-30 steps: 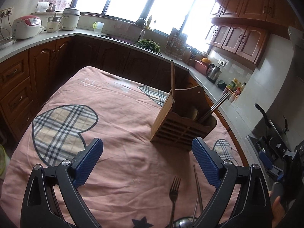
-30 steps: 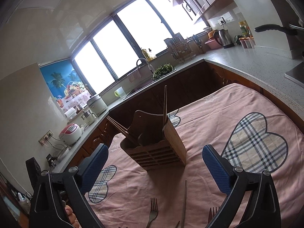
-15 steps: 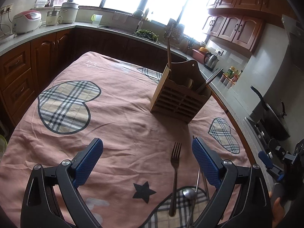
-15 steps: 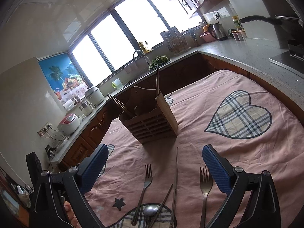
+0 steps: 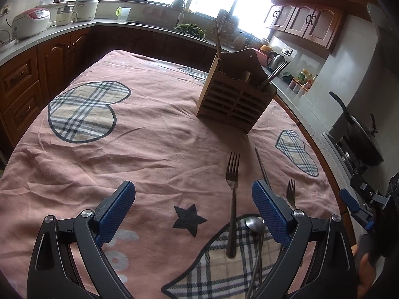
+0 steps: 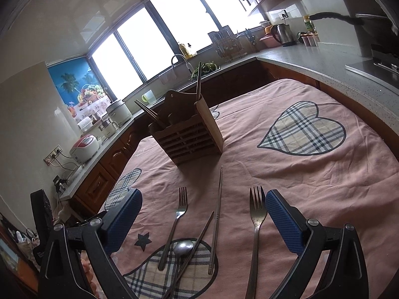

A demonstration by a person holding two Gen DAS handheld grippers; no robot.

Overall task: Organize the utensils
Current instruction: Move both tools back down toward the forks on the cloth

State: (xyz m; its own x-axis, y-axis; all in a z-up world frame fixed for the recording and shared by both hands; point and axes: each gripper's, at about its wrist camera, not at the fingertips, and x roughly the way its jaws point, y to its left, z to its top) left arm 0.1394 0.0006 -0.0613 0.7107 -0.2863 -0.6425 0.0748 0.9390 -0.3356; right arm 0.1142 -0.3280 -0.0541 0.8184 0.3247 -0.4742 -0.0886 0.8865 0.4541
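Observation:
A slatted wooden utensil holder (image 5: 237, 99) (image 6: 187, 137) stands on the pink tablecloth, with chopsticks and a wooden stick in it. In front of it lie a fork (image 5: 232, 189) (image 6: 175, 221), a second fork (image 6: 256, 226) (image 5: 290, 193), a spoon (image 5: 255, 224) (image 6: 183, 246) and loose chopsticks (image 6: 218, 214) (image 5: 260, 165). My left gripper (image 5: 193, 194) is open and empty above the cloth, left of the utensils. My right gripper (image 6: 203, 200) is open and empty, with the utensils between its fingers' line of sight.
The table's pink cloth (image 5: 149, 137) has plaid hearts. Dark wood cabinets and a grey counter (image 6: 324, 62) run around it, with a rice cooker (image 5: 31, 22), kettle (image 6: 284, 33), sink tap (image 5: 179, 2) and a wok on the stove (image 5: 361, 134).
Both grippers have pulled back from the holder and tilted down. The forks, spoon and chopsticks on the cloth have come fully into view. Both stay open.

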